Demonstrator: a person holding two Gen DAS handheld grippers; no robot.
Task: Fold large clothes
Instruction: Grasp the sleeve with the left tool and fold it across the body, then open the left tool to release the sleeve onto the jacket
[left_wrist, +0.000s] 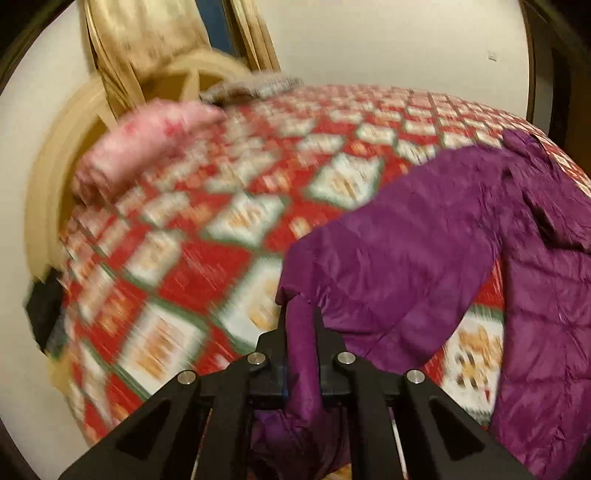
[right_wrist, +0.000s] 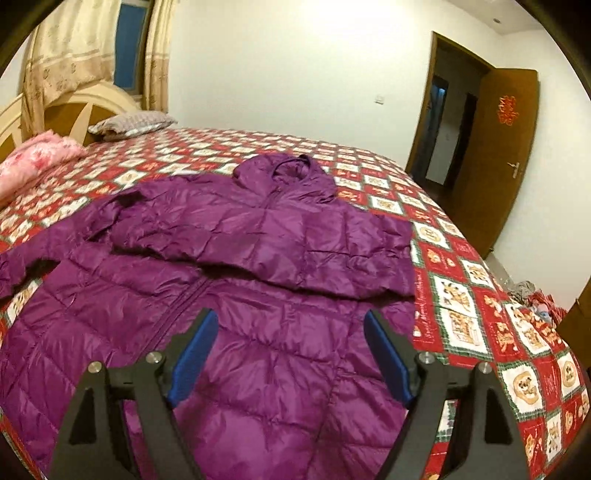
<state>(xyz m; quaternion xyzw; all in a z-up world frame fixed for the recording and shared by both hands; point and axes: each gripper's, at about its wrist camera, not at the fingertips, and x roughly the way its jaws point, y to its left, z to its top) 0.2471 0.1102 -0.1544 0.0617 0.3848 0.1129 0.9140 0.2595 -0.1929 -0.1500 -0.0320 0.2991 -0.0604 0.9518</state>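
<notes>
A purple hooded puffer jacket (right_wrist: 258, 266) lies front up on the red patterned bedspread (right_wrist: 461, 295), hood toward the far side, with one sleeve folded across the chest. My left gripper (left_wrist: 300, 306) is shut on the cuff end of the jacket's other sleeve (left_wrist: 399, 251) and holds it lifted above the bed. My right gripper (right_wrist: 291, 317) is open and empty, hovering over the jacket's lower front, its blue pads (right_wrist: 195, 350) wide apart.
A pink pillow (right_wrist: 33, 158) and a grey pillow (right_wrist: 129, 123) lie at the headboard (right_wrist: 92, 99). Curtains hang behind it. An open brown door (right_wrist: 498, 155) is at the right. A pile of things (right_wrist: 532, 295) lies on the floor beside the bed.
</notes>
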